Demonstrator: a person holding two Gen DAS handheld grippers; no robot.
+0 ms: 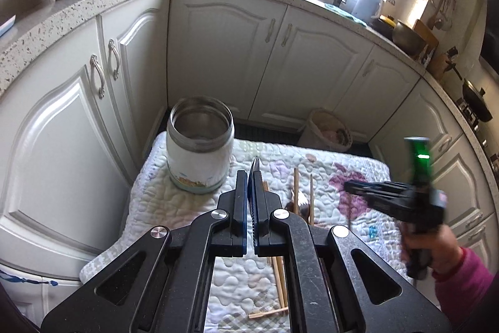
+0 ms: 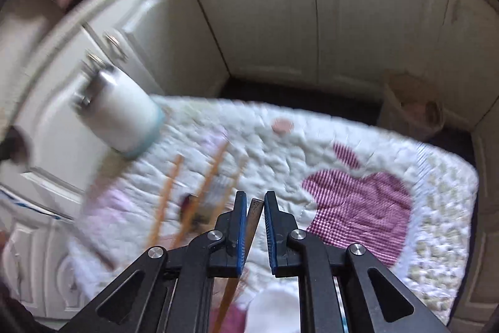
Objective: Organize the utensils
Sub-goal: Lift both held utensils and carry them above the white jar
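A white jar (image 1: pixel 199 158) with a steel rim stands open and upright at the far left corner of a quilted mat (image 1: pixel 312 158). My left gripper (image 1: pixel 248 173) is shut on a thin metal utensil (image 1: pixel 255 164), seen edge-on, whose pointed tip rises above the fingers just right of the jar. Loose wooden chopsticks (image 1: pixel 295 183) lie on the mat beyond it. My right gripper (image 2: pixel 255 195) is shut on a chopstick (image 2: pixel 254 214) that runs down between its blue pads. In the blurred right wrist view, the jar (image 2: pixel 124 114) and more chopsticks (image 2: pixel 168 192) are to the left.
White cabinet doors (image 1: pixel 218 52) wall in the mat on the left and far sides, under a speckled countertop (image 1: pixel 78 11). A lined basket (image 1: pixel 327 130) sits on the floor behind the mat. A hand in a pink sleeve (image 1: pixel 461 273) holds the right gripper (image 1: pixel 346 188).
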